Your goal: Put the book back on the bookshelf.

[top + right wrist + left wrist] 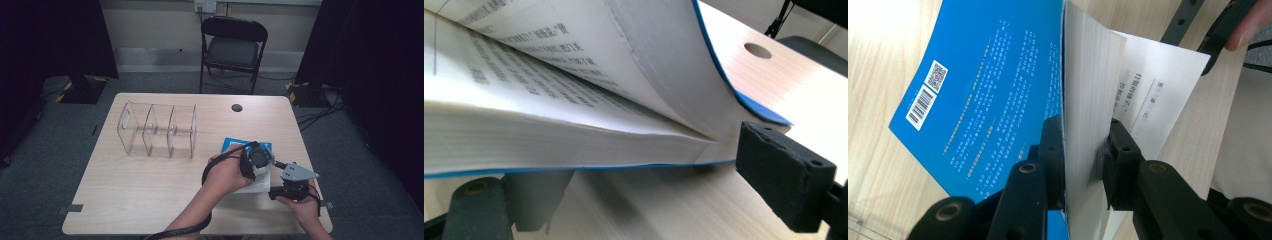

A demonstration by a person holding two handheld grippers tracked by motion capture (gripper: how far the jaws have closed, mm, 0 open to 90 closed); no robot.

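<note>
High view – book: the book [252,176] lay on the counter [150,190], well to the right of the clear rack [157,130], its blue cover [231,144] showing on the side nearest the rack.
High view – hands: the left gripper [257,159] sat over the book; the right gripper [287,190] was at the book's right edge, away from the rack.
Left gripper view – grip: the left gripper [1087,150] was clamped on a sheaf of pages [1088,100] with the blue cover bent back beside it and a printed page [1158,95] beyond.
Right gripper view – jaws: the right gripper [644,180] stood apart, clear of the paper, one jaw under the lower page block [549,135] and the other off to the side.
Right gripper view – book: lifted pages [649,55] arched up above the lower block.
Step, by my reading: opening the book, the left gripper lifting a section as the right one lets go.
Next move: probably carrying the lifted sheaf over toward the rack side, which calls for a steady arc so the pages neither tear nor slip, with the right gripper free to steady the lower block.
</note>
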